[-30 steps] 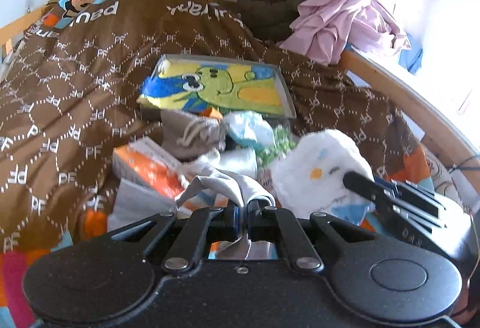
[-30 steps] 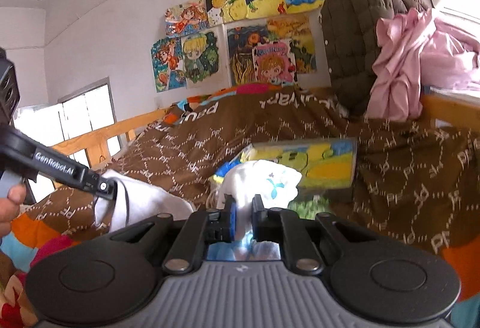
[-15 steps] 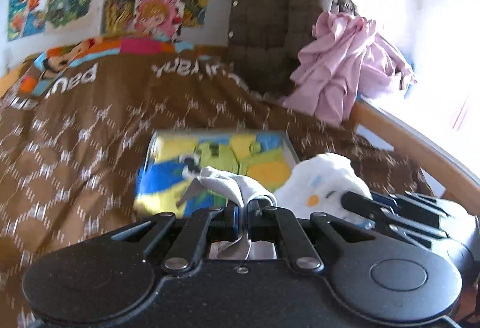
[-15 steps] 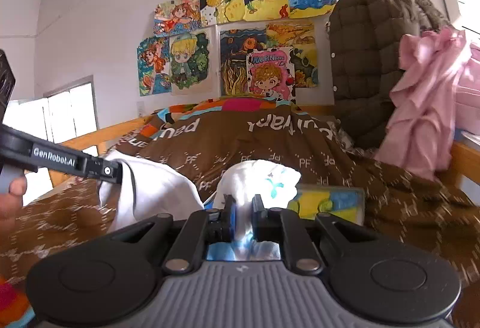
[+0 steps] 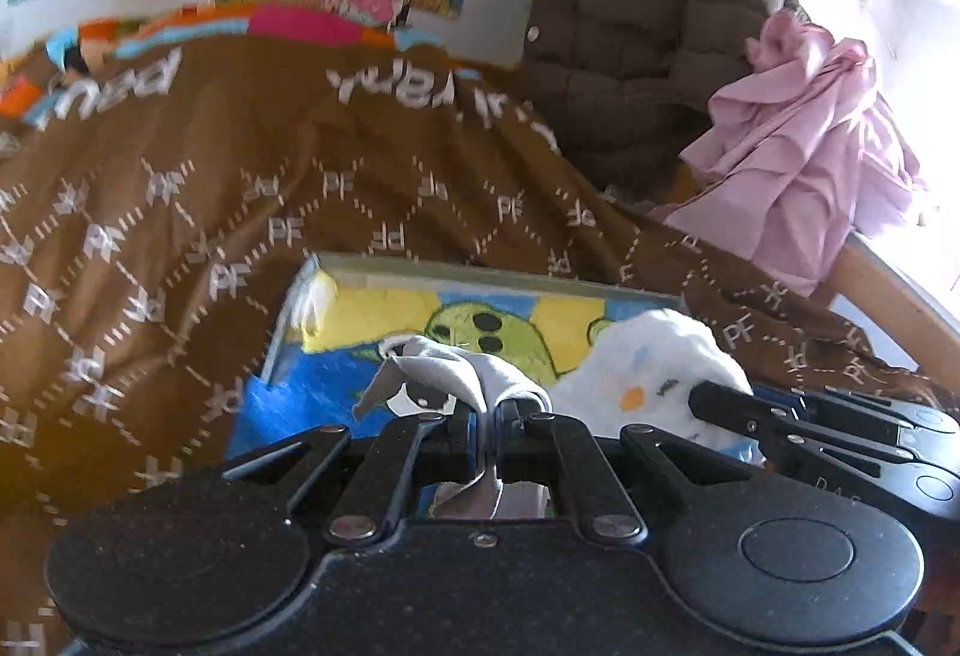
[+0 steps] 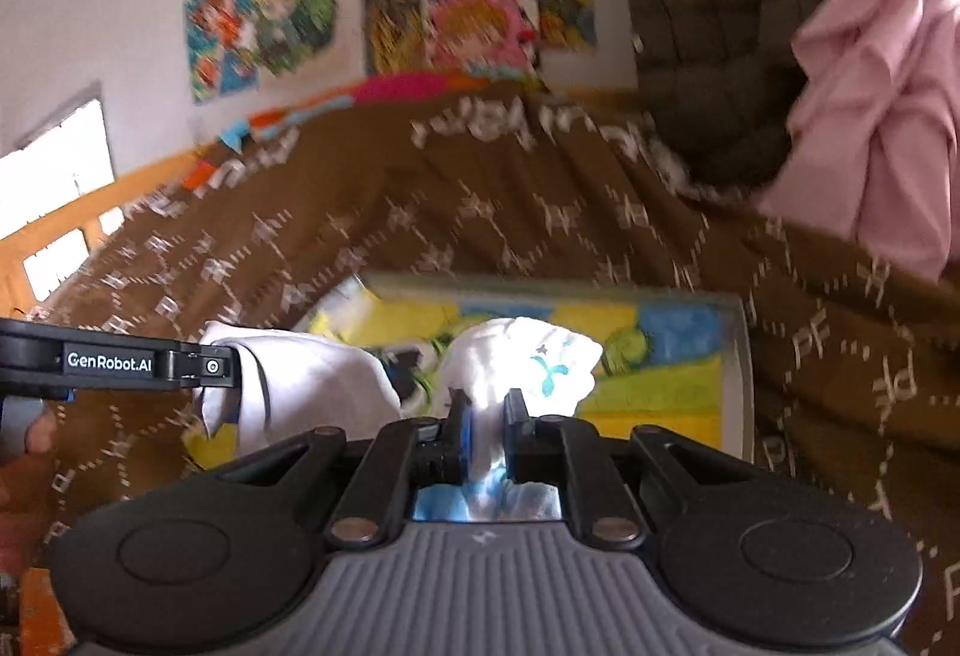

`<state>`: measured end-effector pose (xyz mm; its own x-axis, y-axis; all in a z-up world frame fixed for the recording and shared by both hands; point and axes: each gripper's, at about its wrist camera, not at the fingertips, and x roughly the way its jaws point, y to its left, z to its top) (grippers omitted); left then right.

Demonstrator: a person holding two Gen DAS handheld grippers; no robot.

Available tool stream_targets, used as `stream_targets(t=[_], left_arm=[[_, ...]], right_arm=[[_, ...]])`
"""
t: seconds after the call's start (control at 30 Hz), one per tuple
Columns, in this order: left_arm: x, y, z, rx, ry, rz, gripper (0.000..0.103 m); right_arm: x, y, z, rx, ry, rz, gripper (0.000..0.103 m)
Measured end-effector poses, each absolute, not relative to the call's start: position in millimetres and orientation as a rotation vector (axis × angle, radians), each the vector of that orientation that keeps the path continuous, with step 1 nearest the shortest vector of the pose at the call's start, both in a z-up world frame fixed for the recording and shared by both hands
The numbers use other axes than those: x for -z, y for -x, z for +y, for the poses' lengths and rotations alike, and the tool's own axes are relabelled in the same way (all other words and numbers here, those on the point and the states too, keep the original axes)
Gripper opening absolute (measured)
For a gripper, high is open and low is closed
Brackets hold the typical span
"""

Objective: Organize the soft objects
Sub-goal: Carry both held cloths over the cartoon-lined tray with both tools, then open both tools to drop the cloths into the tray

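My left gripper (image 5: 489, 410) is shut on a grey-white cloth (image 5: 456, 371) that bunches above its fingertips. In the right wrist view the same gripper (image 6: 222, 368) shows at the left with the pale cloth (image 6: 300, 392) hanging from it. My right gripper (image 6: 485, 407) is shut on a fluffy white soft item with blue marks (image 6: 528, 368); in the left wrist view that item (image 5: 654, 362) and the right gripper (image 5: 720, 401) sit to the right. Both hang over a tray lined with a yellow, blue and green cartoon towel (image 5: 420, 314) (image 6: 660, 350) on the bed.
A brown patterned bedspread (image 5: 180, 212) covers the bed. Against the back wall lean a dark quilted jacket (image 5: 636, 26) and a pink garment (image 5: 810, 158). A wooden bed rail (image 5: 888, 296) runs along the right. Posters (image 6: 468, 14) hang on the wall. A hand (image 6: 36, 434) shows at the left.
Both grippers have carried their cloths forward over the bed to the towel tray, which now lies close beneath them. The pile of small soft items has dropped out of view.
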<state>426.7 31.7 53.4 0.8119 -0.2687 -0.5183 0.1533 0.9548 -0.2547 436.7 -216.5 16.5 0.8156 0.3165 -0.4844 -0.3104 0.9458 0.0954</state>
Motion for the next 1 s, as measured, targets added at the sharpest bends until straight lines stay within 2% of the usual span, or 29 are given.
stream_targets(t=[0.3, 0.4, 0.53, 0.6, 0.67, 0.7, 0.77, 0.83, 0.87, 1.0], left_arm=[[-4, -450, 35, 0.247, 0.295, 0.65, 0.006], [7, -451, 35, 0.243, 0.285, 0.682, 0.006], [15, -448, 37, 0.237, 0.279, 0.708, 0.016], [16, -446, 39, 0.228, 0.285, 0.713, 0.019], [15, -443, 41, 0.221, 0.284, 0.716, 0.035], [14, -440, 42, 0.21, 0.278, 0.715, 0.04], [10, -434, 44, 0.173, 0.272, 0.699, 0.064], [2, -423, 48, 0.129, 0.28, 0.653, 0.077], [-2, -418, 51, 0.112, 0.285, 0.631, 0.082], [-22, -399, 54, 0.083, 0.284, 0.569, 0.089]], right_arm=[[-1, -443, -214, -0.305, 0.004, 0.576, 0.014], [-2, -446, -213, -0.294, 0.013, 0.599, 0.018], [-1, -445, -216, -0.279, 0.009, 0.618, 0.028], [-3, -442, -218, -0.278, 0.004, 0.615, 0.03], [-6, -438, -220, -0.277, 0.006, 0.609, 0.036], [-9, -435, -221, -0.277, 0.007, 0.602, 0.038], [-14, -428, -223, -0.279, 0.005, 0.591, 0.047], [-21, -419, -226, -0.285, 0.003, 0.574, 0.053], [-25, -414, -227, -0.288, 0.006, 0.562, 0.058], [-43, -391, -230, -0.291, 0.006, 0.498, 0.075]])
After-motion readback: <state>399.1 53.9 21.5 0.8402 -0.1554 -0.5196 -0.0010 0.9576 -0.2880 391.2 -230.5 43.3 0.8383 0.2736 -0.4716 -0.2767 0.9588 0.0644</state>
